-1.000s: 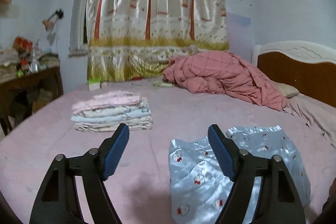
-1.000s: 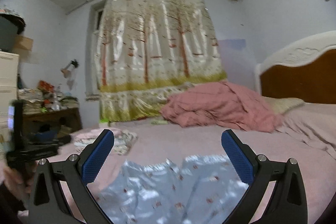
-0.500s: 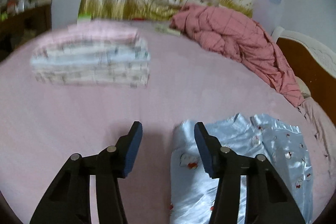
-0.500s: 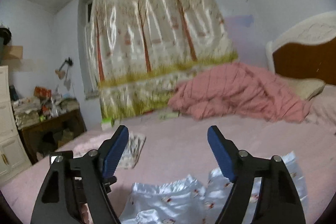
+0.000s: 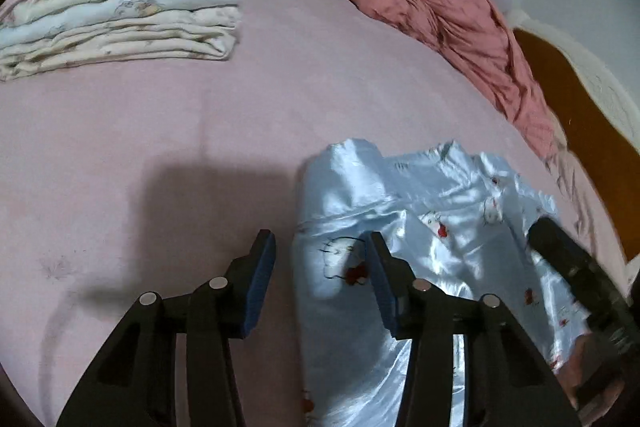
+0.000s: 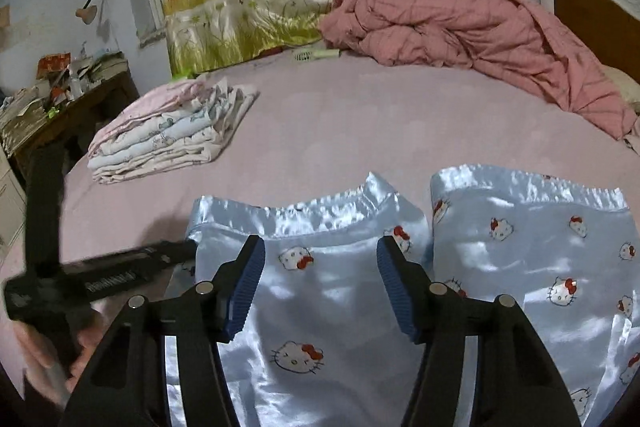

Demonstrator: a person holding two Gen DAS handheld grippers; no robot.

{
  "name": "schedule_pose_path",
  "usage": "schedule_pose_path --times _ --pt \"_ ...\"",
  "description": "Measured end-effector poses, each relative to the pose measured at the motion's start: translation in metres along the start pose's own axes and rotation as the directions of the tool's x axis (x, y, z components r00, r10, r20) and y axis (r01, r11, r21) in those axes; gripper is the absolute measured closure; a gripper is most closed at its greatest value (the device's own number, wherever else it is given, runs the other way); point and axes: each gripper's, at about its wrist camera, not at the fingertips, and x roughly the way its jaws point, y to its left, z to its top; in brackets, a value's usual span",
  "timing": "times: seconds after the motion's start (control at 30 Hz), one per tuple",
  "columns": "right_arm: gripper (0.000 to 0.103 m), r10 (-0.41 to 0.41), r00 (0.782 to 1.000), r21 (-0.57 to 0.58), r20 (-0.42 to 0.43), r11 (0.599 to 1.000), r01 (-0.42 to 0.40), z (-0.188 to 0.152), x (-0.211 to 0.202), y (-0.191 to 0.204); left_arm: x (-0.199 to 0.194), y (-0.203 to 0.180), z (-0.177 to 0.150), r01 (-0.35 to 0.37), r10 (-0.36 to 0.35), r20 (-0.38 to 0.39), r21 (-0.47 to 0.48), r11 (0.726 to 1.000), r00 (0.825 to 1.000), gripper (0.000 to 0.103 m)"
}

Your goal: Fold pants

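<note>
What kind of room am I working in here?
Most likely a bedroom in a home: the satin pants lie on a pink-sheeted bed with a wooden headboard, a crumpled pink quilt and a stack of folded clothes.

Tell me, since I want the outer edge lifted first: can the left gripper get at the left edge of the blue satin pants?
Probably yes. The left gripper straddles the edge of the blue satin pants, jaws just narrowing but not pinching; nothing blocks it on the pink sheet.
</note>
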Motion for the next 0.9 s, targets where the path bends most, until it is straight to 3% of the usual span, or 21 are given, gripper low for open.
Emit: schedule_pose_path --times 0.07,0.2,0.3,0.37,0.6,0.63,0.7,0.73,0.77,0.9 --pt "0.042 0.017 1.000 0.019 -0.003 1.000 -0.017 0.000 0.000 -0.004 -0.006 -0.012 0.000 0.020 -0.021 0.014 0.062 0.998 1.000 0.101" --pt "0.042 0.017 1.000 0.041 0.008 0.999 -0.017 -0.002 -0.007 -0.008 -0.028 -0.031 0.000 0.038 -0.048 0.078 0.124 0.992 0.996 0.103" --pt "0.042 0.001 1.000 0.052 0.013 0.999 -0.002 0.000 -0.013 -0.016 -0.045 -0.051 -0.001 0.092 -0.109 0.083 0.185 0.978 0.991 0.103" --pt "0.042 -0.027 1.000 0.072 0.014 0.997 0.026 0.001 -0.017 -0.024 -0.049 -0.069 -0.006 0.135 -0.148 0.040 0.229 0.964 0.988 0.103" --pt "0.042 -0.045 0.998 0.196 0.048 0.980 0.035 0.005 -0.041 -0.069 -0.010 -0.114 -0.036 0.185 -0.138 -0.169 0.311 0.932 0.976 0.102" --pt "0.042 -0.043 0.998 0.202 0.043 0.979 0.033 0.005 -0.042 -0.072 -0.007 -0.115 -0.036 0.184 -0.132 -0.177 0.325 0.928 0.975 0.096" --pt "0.042 -0.044 0.998 0.204 0.033 0.978 0.037 0.005 -0.041 -0.075 -0.011 -0.115 -0.032 0.179 -0.128 -0.169 0.332 0.926 0.977 0.072" --pt "0.042 -0.045 0.999 0.203 0.027 0.978 0.038 0.004 -0.039 -0.075 -0.017 -0.112 -0.027 0.184 -0.142 -0.150 0.325 0.928 0.978 0.051" --pt "0.042 -0.041 0.999 0.201 0.021 0.979 0.036 0.004 -0.038 -0.074 -0.026 -0.110 -0.023 0.194 -0.166 -0.112 0.316 0.929 0.980 0.042" --pt "0.042 -0.031 0.999 0.193 0.006 0.981 0.030 0.003 -0.034 -0.070 -0.053 -0.089 -0.002 0.212 -0.208 -0.043 0.269 0.940 0.977 0.040"
